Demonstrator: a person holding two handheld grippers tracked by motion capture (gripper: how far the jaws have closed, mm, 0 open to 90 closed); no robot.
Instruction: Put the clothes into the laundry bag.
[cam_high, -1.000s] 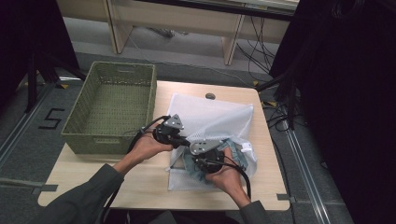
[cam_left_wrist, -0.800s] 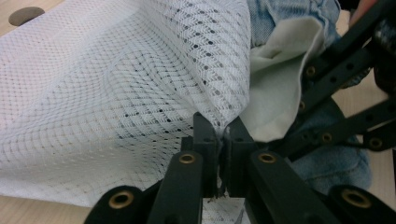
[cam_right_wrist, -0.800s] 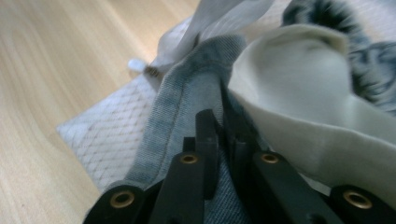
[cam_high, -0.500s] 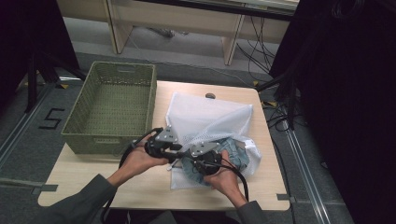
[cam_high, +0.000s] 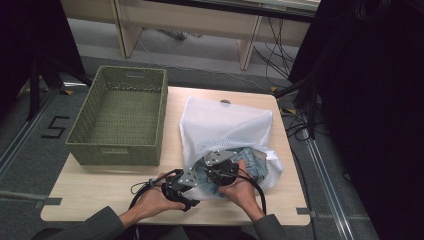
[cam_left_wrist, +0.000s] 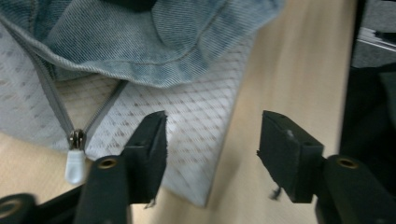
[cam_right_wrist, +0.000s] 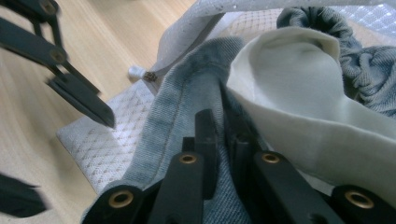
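The right tool (cam_right_wrist: 219, 140) pinches the faded blue denim garment (cam_right_wrist: 187, 93) at the white mesh zip bag's (cam_high: 225, 125) mouth. Just left, the left tool (cam_left_wrist: 210, 144) stands spread over the bag's corner edge, bare wooden desk (cam_left_wrist: 289, 70) beside it.

Left hand-held gripper (cam_left_wrist: 211, 154) gapes wide; right hand-held gripper (cam_right_wrist: 219, 140) pinched closed

A white mesh laundry bag (cam_high: 225, 127) is lying flat at the centre right of the high view, its zippered mouth facing the bottom of the frame and gaping open. A faded blue denim garment (cam_high: 247, 162) is spilling out of that mouth — folded and rumpled, its hem (cam_left_wrist: 154, 56) overlapping the bag's grey zip (cam_left_wrist: 74, 140) — with a cream cloth (cam_right_wrist: 299, 93) bunching beside it.
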